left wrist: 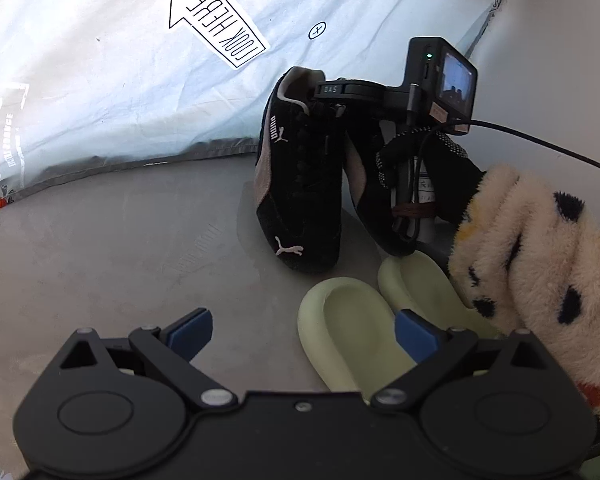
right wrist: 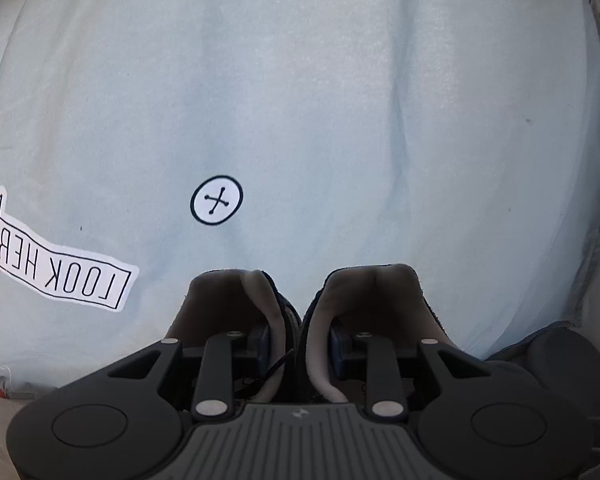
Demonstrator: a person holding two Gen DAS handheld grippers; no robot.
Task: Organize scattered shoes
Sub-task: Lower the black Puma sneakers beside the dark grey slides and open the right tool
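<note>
While the left claw [left wrist: 302, 330] sits low at 6 o'clock in its own view with its blue pads [left wrist: 192, 330] wide apart and nothing between them, most of the action is over on the other side. Starting at 9 o'clock, the grey floor [left wrist: 100, 240] is bare, and a pale blue sheet [left wrist: 100, 80] covers everything from 10 to 12 o'clock, with a "LOOK HERE" arrow sticker [left wrist: 216, 20] printed on it. Near the middle, a pair of black sneakers [left wrist: 300, 184] with pinkish side stripes hangs toes-down, toes just about at the floor. The right claw [left wrist: 336, 92] is clamped on them at the heel collars; from its own camera each pad sits inside one shoe, squeezing the two inner collar walls together. A black-gloved hand [left wrist: 424, 168] holds that tool at around 2 o'clock, with a fuzzy cream spotted sleeve [left wrist: 540, 264] at 3 to 4 o'clock. Just below the sneakers, at about 5 o'clock, two pale green slippers [left wrist: 348, 336] lie side by side on the floor, touching each other, the left one partly behind the left claw's right pad.
</note>
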